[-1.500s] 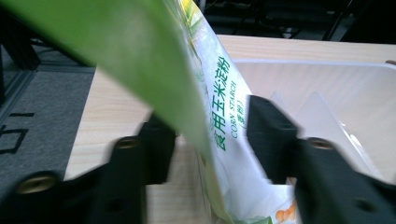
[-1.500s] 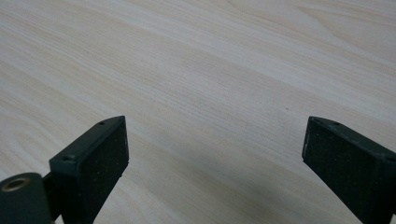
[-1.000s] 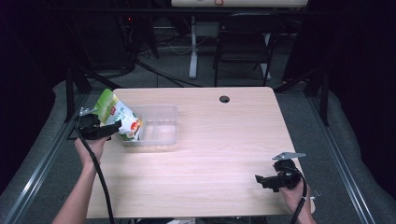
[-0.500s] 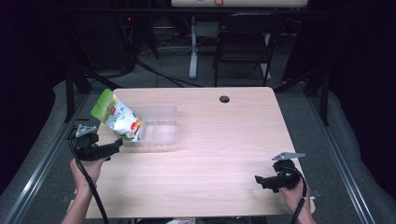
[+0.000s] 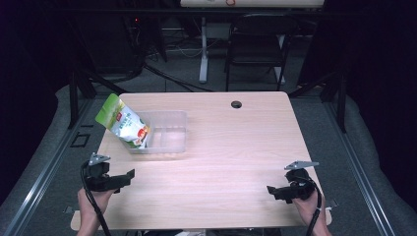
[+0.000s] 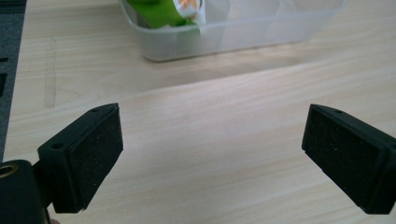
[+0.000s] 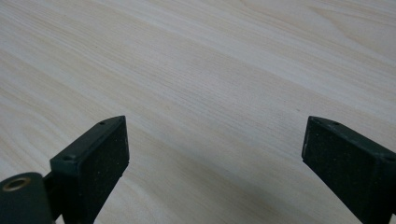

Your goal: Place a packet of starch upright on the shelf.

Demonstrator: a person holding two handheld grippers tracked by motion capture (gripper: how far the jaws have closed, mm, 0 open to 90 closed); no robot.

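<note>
Left gripper (image 5: 129, 176) low at near-left table (image 5: 236, 147) edge, fingers spread, empty; right gripper (image 5: 272, 191) likewise.

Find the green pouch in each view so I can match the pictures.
High view: the green pouch leans tilted at the left end of the clear bin, its top sticking out past the rim.
Left gripper view: its lower part sits at the top edge, inside the bin's near corner.
Right gripper view: bare wooden table ahead of the jaws, no pouch.
Shared landmark: the clear bin, top centre in the left gripper view.
</note>
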